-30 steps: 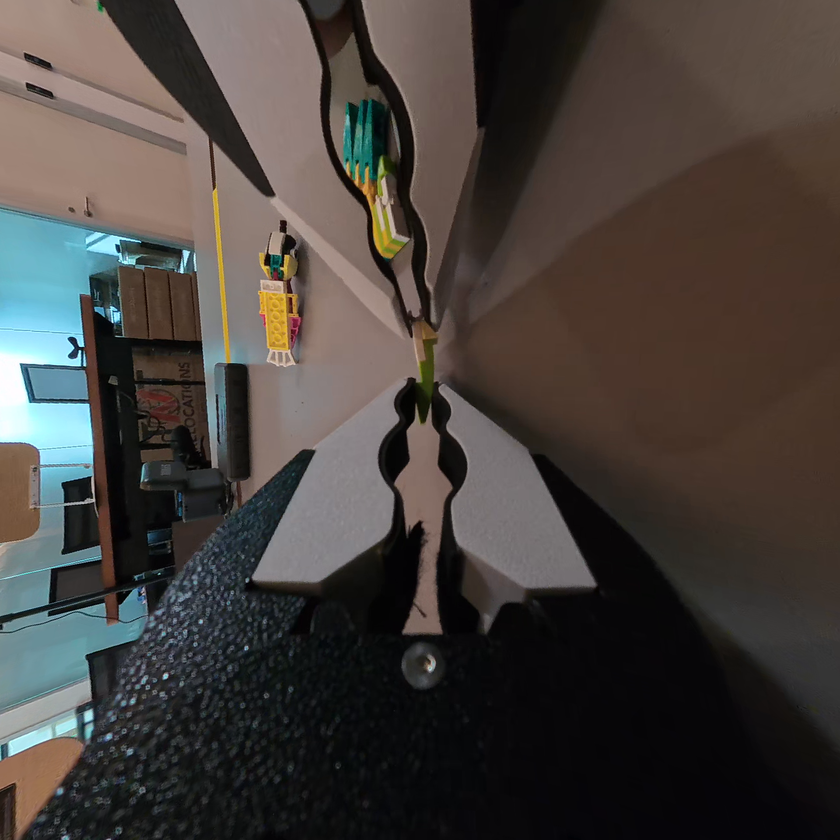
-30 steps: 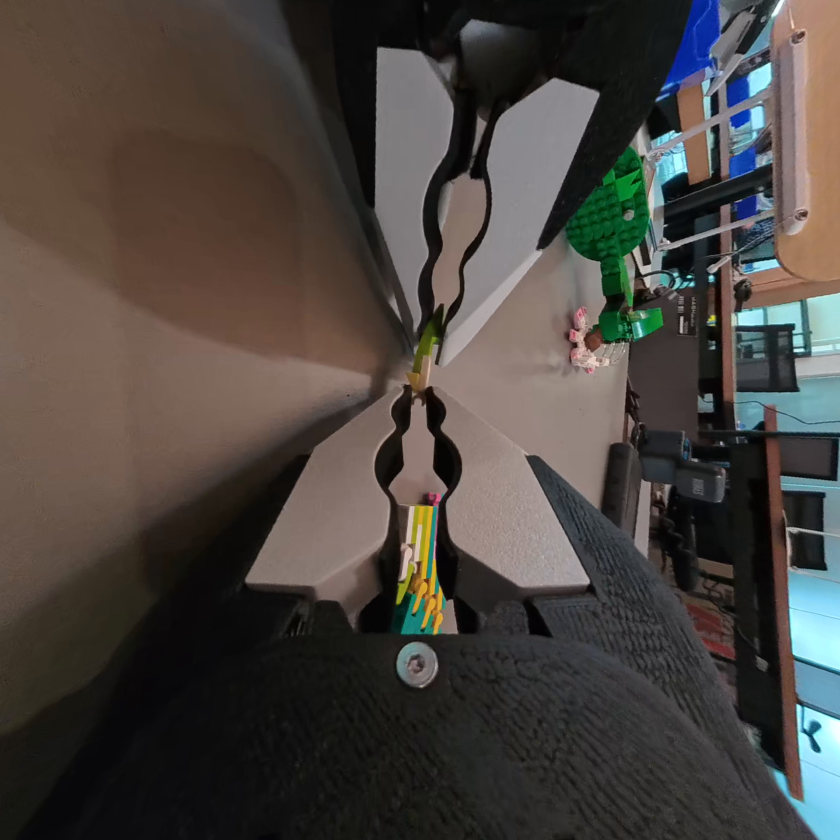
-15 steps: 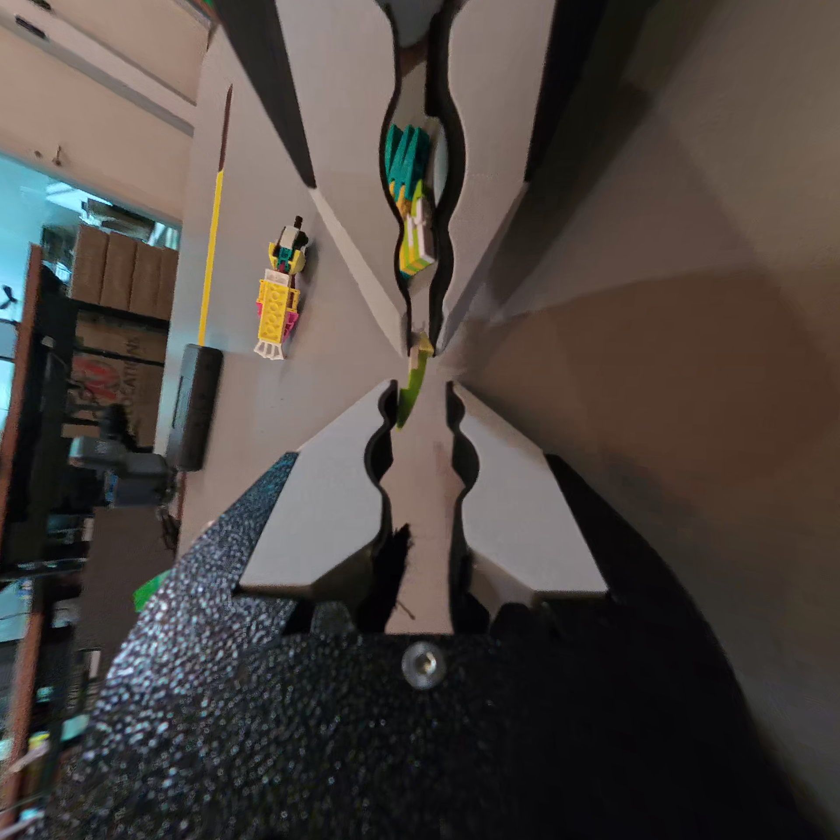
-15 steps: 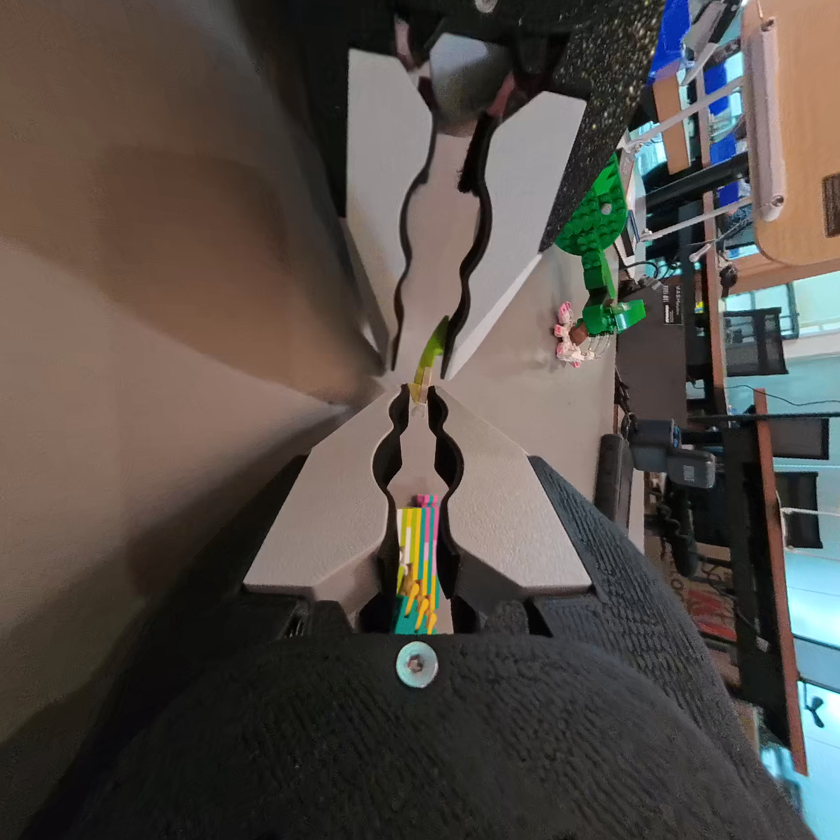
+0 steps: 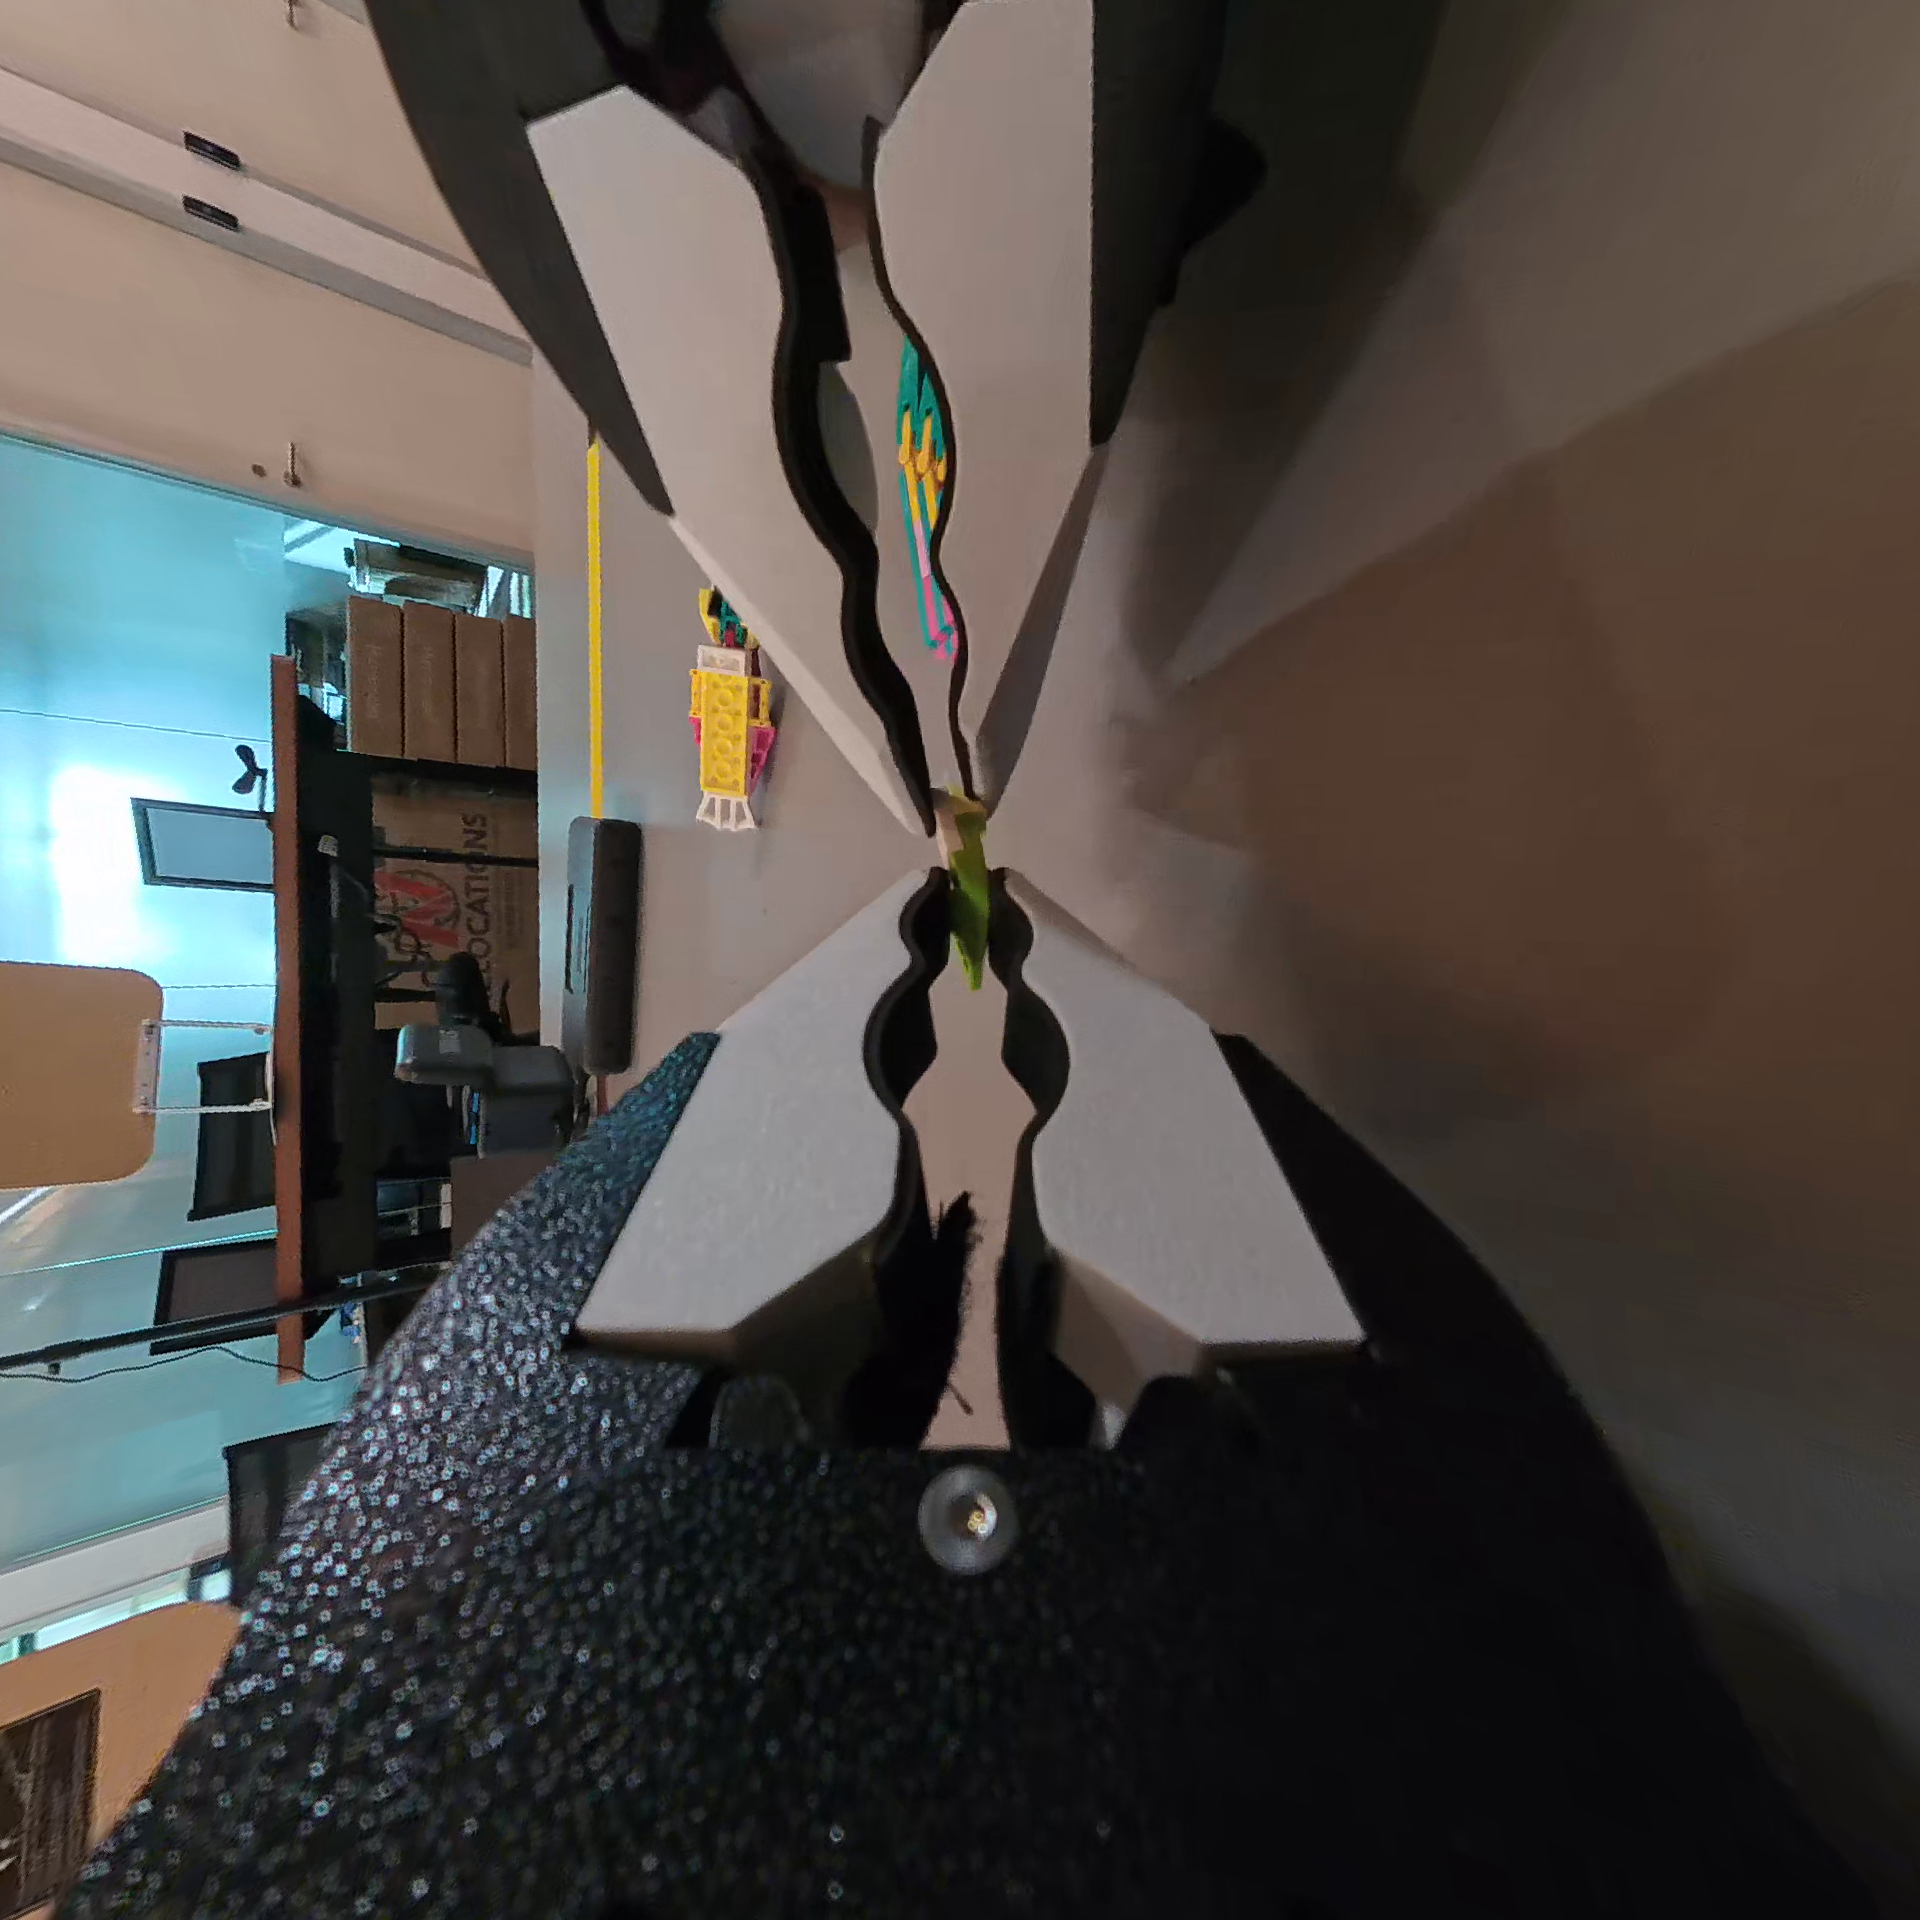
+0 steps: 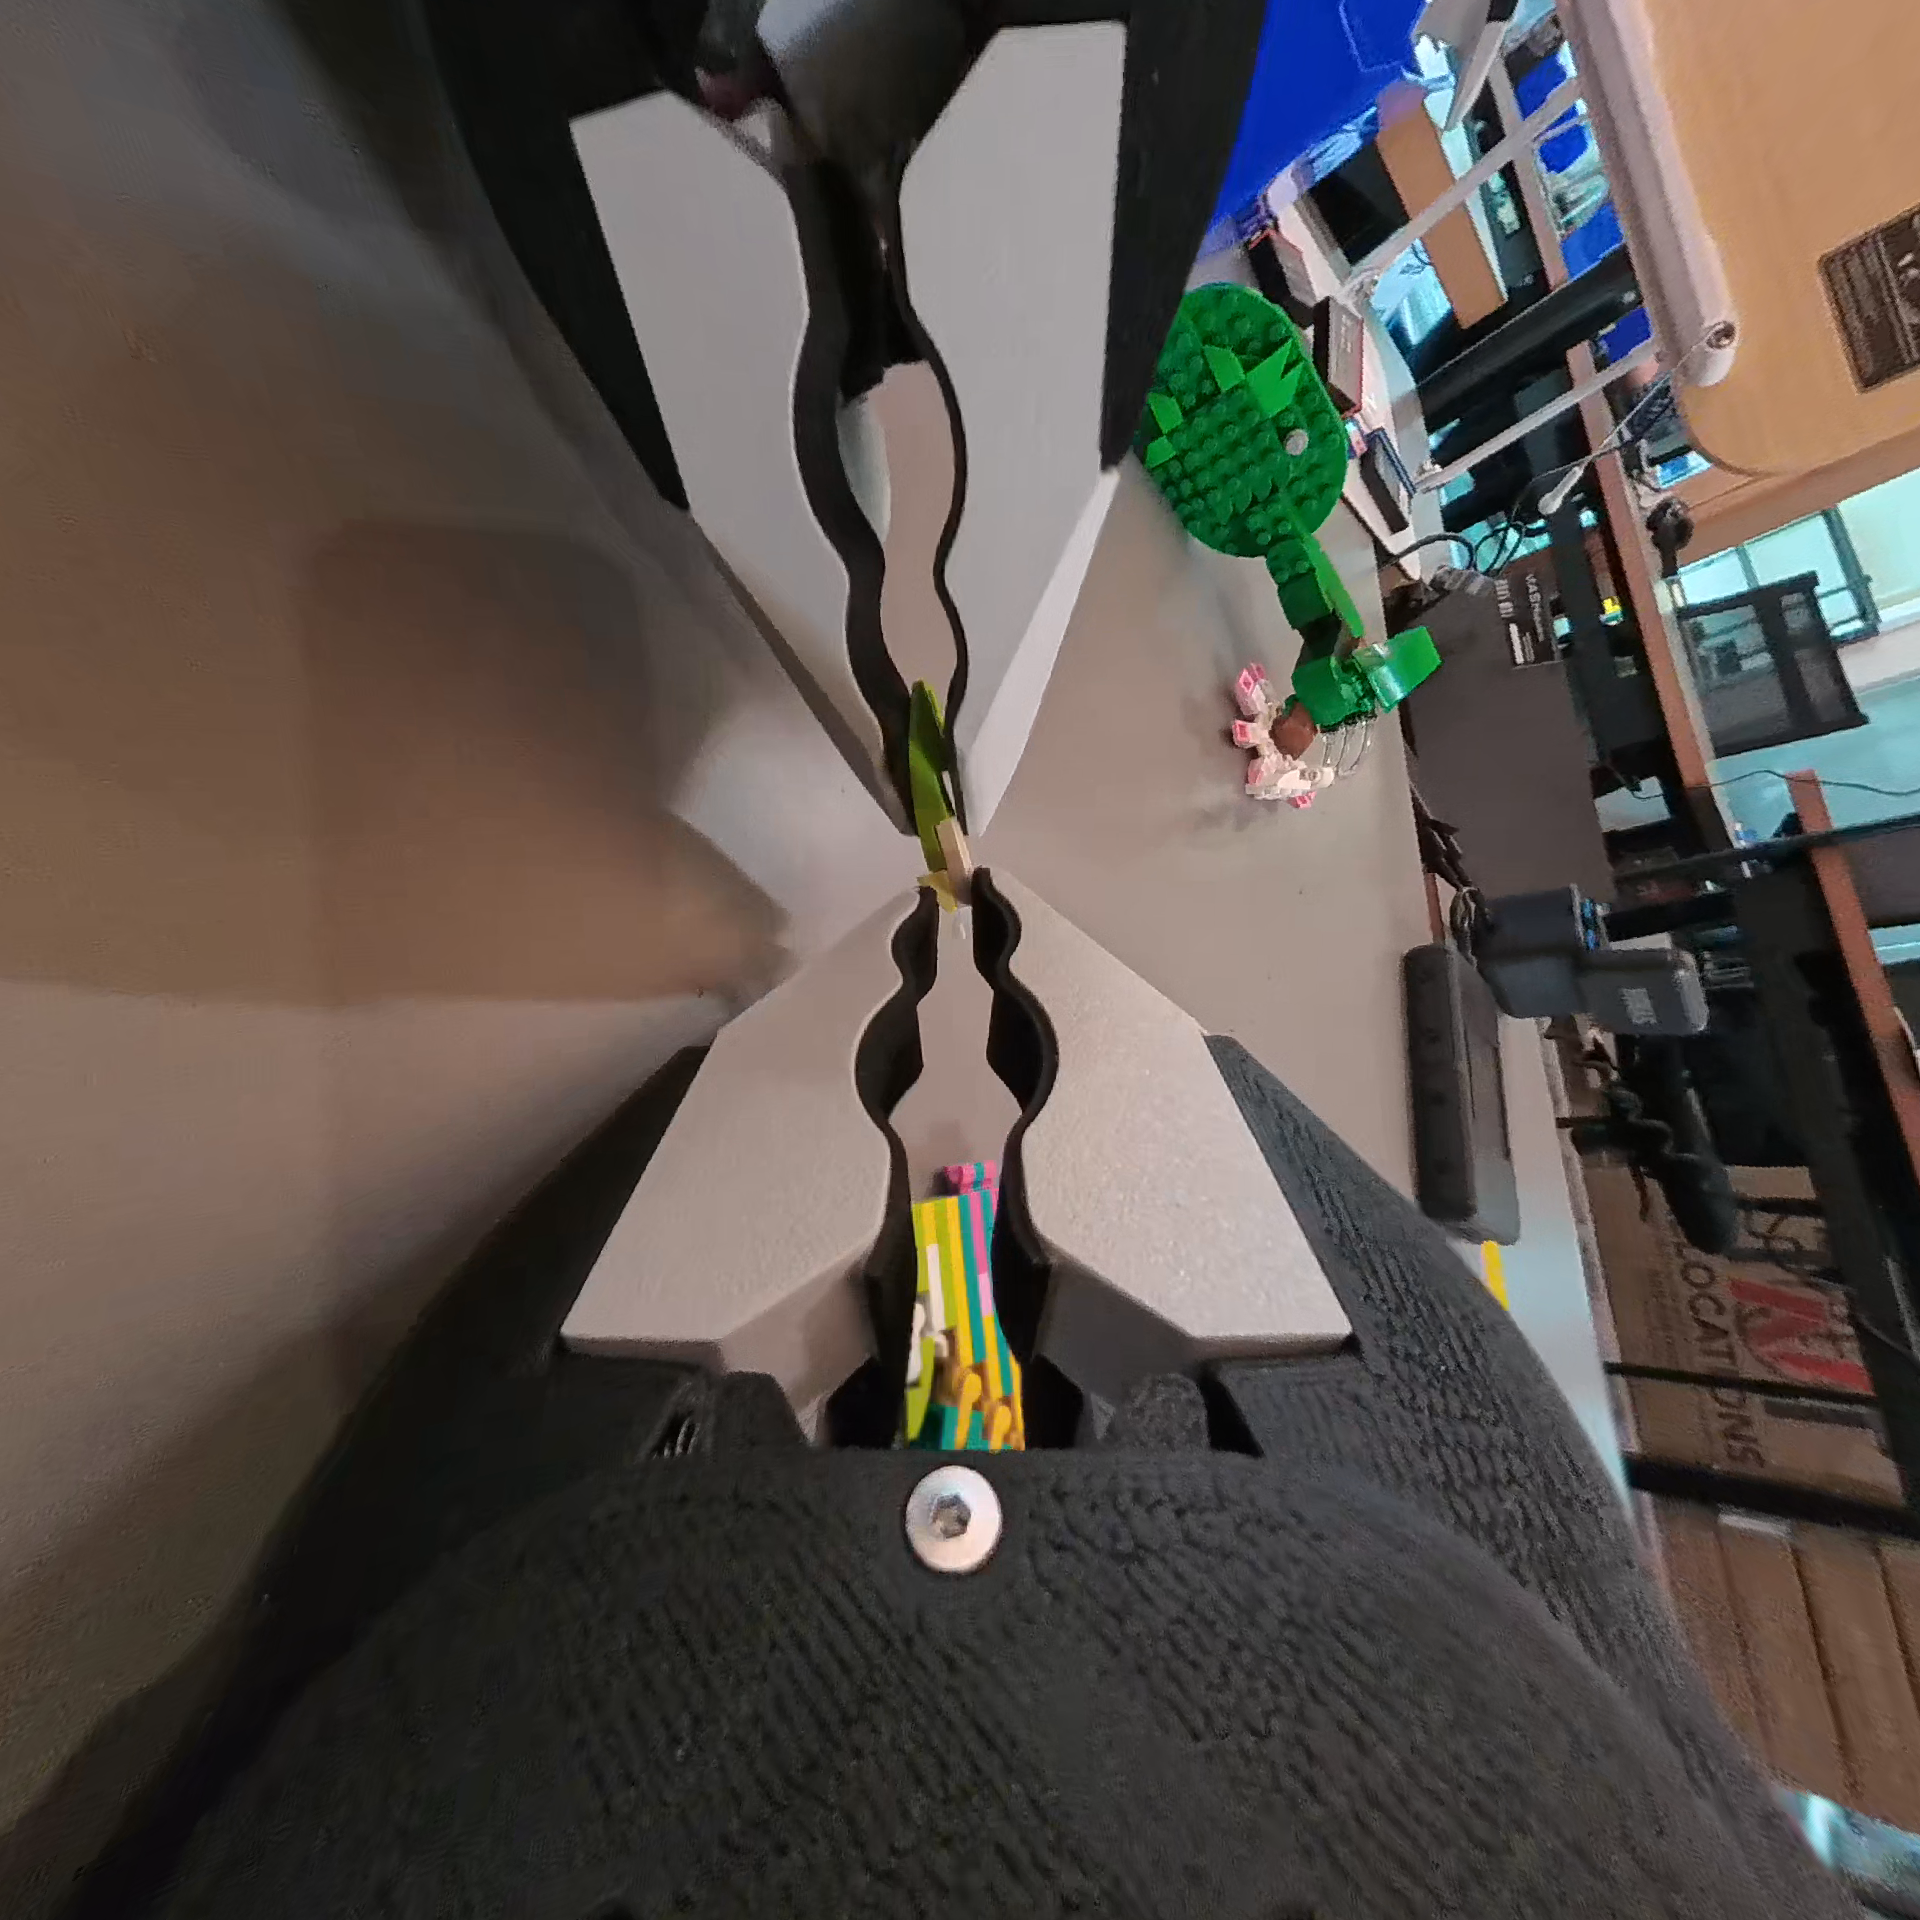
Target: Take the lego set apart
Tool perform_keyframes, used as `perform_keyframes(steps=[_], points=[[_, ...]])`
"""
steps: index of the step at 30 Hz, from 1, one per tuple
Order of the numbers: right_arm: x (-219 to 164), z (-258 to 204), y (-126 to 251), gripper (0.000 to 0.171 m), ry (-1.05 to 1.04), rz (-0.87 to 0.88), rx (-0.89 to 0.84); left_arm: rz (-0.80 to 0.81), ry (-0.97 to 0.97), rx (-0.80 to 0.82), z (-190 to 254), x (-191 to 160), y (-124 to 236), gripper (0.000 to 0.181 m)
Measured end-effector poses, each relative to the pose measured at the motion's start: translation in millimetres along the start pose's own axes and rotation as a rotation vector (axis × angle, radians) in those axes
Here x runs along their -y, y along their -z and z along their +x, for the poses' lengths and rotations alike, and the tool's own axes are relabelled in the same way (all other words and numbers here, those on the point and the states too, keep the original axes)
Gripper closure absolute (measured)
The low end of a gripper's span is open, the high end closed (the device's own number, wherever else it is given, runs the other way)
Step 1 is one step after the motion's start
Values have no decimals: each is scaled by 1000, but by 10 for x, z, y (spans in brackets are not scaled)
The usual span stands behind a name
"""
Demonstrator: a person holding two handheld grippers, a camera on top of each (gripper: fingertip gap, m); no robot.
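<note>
My two grippers meet tip to tip above the grey table [image 5: 665, 914]. My left gripper [image 5: 966, 896] is shut on a lime green leaf piece [image 5: 969, 925], which also shows in the right wrist view [image 6: 928, 748]. The leaf joins a small tan piece [image 6: 954, 847] at the tips of my right gripper [image 6: 951, 891]. My right gripper is shut on a striped teal, yellow and pink lego build [image 6: 956, 1320] that runs back between its fingers. The build also shows in the left wrist view [image 5: 925, 520], between the far fingers.
A yellow and pink lego figure [image 5: 727, 727] lies on the table. A green lego plate with a stem [image 6: 1242, 436] and a pink flower cluster [image 6: 1273, 748] lie farther off. A black power strip [image 6: 1455, 1081] sits at the table's edge, with office furniture beyond. Less than 4 cm separates the two grippers' tips.
My left gripper's fingers stood a little apart around the lime leaf half a second ago and are now closed on it. Both views have swung slightly; the grippers stay tip to tip.
</note>
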State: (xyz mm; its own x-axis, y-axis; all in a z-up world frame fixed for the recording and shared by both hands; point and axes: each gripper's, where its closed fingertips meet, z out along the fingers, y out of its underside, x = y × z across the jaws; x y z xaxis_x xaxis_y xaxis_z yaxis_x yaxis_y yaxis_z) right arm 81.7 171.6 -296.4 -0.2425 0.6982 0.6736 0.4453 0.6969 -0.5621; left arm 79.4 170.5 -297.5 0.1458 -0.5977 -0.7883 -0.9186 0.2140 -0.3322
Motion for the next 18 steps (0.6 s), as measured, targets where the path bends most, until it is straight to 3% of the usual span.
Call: perform_keyframes(steps=[5,9,15,16,18], points=[[91,64,65,163,-169,111,32,100,125,9,-94,54,64,176],[165,36,193,154,-518,258,247,86,-55,31,-27,71,48,176],[136,-213,217,151,-638,214,462,238,-104,-58,142,252,96,176],[153,-253,231,162,-654,212,498,253,-102,-59,146,272,102,175],[153,-273,250,162,-688,209,531,276,-6,-84,151,290,96,173]])
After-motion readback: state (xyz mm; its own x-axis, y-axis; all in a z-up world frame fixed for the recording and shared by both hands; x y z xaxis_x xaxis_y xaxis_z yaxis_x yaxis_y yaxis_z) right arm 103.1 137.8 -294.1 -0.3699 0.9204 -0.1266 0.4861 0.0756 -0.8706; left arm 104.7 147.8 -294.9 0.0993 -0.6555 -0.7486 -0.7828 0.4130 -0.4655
